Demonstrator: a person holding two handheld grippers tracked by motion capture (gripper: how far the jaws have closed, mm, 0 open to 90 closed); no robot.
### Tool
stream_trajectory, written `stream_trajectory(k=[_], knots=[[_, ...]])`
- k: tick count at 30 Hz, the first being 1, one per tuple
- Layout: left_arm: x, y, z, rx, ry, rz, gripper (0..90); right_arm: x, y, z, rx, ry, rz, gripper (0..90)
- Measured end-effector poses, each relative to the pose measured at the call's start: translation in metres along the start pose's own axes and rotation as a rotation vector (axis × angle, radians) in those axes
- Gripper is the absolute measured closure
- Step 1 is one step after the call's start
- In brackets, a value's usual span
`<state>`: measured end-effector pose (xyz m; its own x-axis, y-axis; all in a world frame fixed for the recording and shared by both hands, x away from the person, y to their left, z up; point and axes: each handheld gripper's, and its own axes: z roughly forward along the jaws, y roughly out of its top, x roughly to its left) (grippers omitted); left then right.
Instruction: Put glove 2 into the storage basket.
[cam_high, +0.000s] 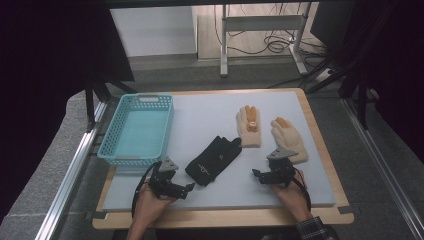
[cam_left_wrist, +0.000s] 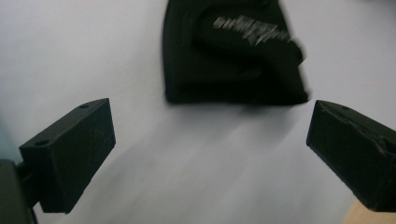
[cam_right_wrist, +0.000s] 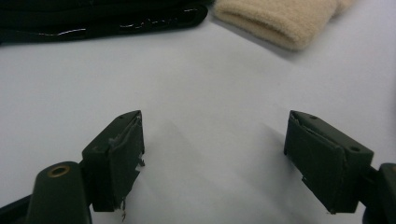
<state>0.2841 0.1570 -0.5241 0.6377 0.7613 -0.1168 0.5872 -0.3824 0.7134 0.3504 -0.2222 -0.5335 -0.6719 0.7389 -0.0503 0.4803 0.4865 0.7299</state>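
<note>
A black glove (cam_high: 214, 160) lies in the middle of the pale mat, silver lettering on it. Two beige gloves with orange fingertips lie farther right, one (cam_high: 249, 126) behind the other (cam_high: 288, 139). My left gripper (cam_high: 190, 188) sits at the front left, pointing right toward the black glove. In the left gripper view the black glove (cam_left_wrist: 233, 51) lies just beyond the left gripper (cam_left_wrist: 210, 149), which is open and empty. My right gripper (cam_high: 256, 175) rests at the front right, pointing left. In the right gripper view it (cam_right_wrist: 212, 154) is open over bare mat, with the black glove (cam_right_wrist: 93, 18) and a beige cuff (cam_right_wrist: 280, 21) beyond.
A turquoise plastic basket (cam_high: 136, 127) stands on the left of the mat (cam_high: 220, 197), with nothing visible inside. The wooden table edge (cam_high: 225, 217) runs along the front. Metal rails flank the table on both sides.
</note>
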Motion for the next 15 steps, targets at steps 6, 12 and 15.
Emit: stream_trajectory(k=[6, 12, 15], knots=[[-0.014, 0.035, 0.010, 0.026, -0.032, 0.037, 0.4, 0.000, 0.000, 0.000, 0.000, 0.000, 0.000, 19.6], [-0.017, 0.067, 0.037, 0.079, -0.035, 0.059, 0.0, 0.000, 0.000, 0.000, 0.000, 0.000, -0.002, 19.6], [-0.012, 0.078, 0.053, 0.107, -0.029, 0.057, 0.0, 0.000, 0.000, 0.000, 0.000, 0.000, -0.001, 19.6]])
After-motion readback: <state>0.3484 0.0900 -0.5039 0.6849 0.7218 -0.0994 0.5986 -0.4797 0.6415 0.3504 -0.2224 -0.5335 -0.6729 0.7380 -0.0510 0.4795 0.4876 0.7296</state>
